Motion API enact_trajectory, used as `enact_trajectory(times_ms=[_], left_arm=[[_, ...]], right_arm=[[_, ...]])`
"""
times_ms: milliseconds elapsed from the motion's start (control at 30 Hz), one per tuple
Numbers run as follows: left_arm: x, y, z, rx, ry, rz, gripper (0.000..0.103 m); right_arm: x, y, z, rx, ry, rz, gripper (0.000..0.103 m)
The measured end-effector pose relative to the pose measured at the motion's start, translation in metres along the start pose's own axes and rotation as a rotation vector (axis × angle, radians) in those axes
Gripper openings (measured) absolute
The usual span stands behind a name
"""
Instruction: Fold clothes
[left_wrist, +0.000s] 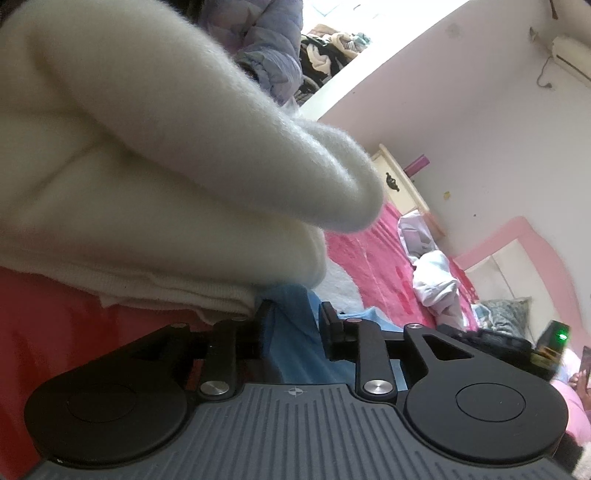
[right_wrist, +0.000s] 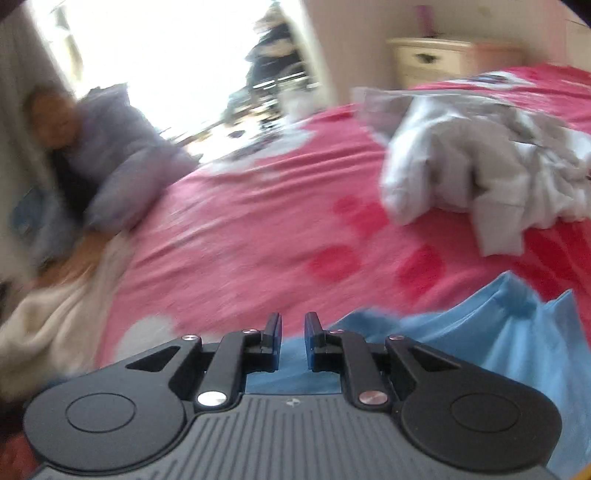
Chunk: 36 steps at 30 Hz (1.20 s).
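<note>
A fluffy cream sweater fills the upper left of the left wrist view, bunched in thick folds on the pink bedspread. My left gripper sits just under its hem, open; its left finger touches the hem, and nothing is pinched. A light blue garment lies beyond the gap. In the blurred right wrist view, my right gripper hovers over the blue garment with a narrow gap between the pads; no cloth shows in the gap. The cream sweater lies at the left.
A crumpled pile of grey and white clothes lies on the bedspread at the far right. A person in a lilac puffer jacket is at the bed's left edge. A cream nightstand stands by the wall beyond the bed.
</note>
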<state>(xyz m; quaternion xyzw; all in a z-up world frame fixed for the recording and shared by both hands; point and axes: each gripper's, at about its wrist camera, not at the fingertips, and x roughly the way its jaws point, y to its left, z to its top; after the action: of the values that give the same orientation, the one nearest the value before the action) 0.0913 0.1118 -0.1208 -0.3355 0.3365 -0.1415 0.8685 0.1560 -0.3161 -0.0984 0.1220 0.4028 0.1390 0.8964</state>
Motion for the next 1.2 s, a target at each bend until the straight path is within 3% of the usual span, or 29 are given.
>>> enact_trajectory(times_ms=[133,233,333,433,533,633,733,800,900,1000,1067,1200], left_arm=[[0.0,0.0,0.001,0.003,0.005,-0.008,0.029],[0.0,-0.003,0.0,0.02,0.011,-0.006,0.031],[-0.007,-0.004,0.0,0.044,0.016,-0.005,0.034],[-0.017,-0.005,0.001,0.048,-0.008,-0.003,0.044],[-0.024,-0.003,0.002,0.037,-0.025,-0.003,0.045],[-0.028,-0.002,0.003,0.023,-0.039,-0.004,0.045],[-0.027,-0.006,0.003,0.03,-0.036,-0.004,0.045],[-0.027,-0.012,0.001,0.042,-0.026,0.0,0.045],[-0.026,-0.021,-0.003,0.087,0.003,0.015,0.046],[-0.022,-0.031,-0.009,0.144,0.037,0.034,0.046],[-0.02,-0.036,-0.013,0.177,0.049,0.041,0.046],[-0.004,-0.047,-0.019,0.213,0.065,0.024,0.046]], right_arm=[[0.006,0.04,-0.022,-0.186,0.128,0.108,0.015],[0.038,0.053,-0.027,-0.228,0.164,0.052,0.015],[0.056,0.044,-0.018,-0.118,0.09,0.012,0.012],[0.045,0.04,-0.007,-0.02,-0.006,-0.028,0.017],[0.025,0.059,-0.006,-0.09,-0.017,0.043,0.017],[0.014,0.094,-0.018,-0.237,0.058,0.194,0.017],[0.027,0.126,-0.03,-0.335,0.14,0.296,0.017],[0.052,0.143,-0.037,-0.348,0.184,0.302,0.017],[0.086,0.147,-0.036,-0.226,0.17,0.244,0.017],[0.088,0.128,-0.025,-0.018,0.053,0.173,0.018],[0.067,0.106,-0.02,0.101,-0.016,0.182,0.018],[-0.004,0.055,-0.012,0.145,-0.123,0.142,0.019]])
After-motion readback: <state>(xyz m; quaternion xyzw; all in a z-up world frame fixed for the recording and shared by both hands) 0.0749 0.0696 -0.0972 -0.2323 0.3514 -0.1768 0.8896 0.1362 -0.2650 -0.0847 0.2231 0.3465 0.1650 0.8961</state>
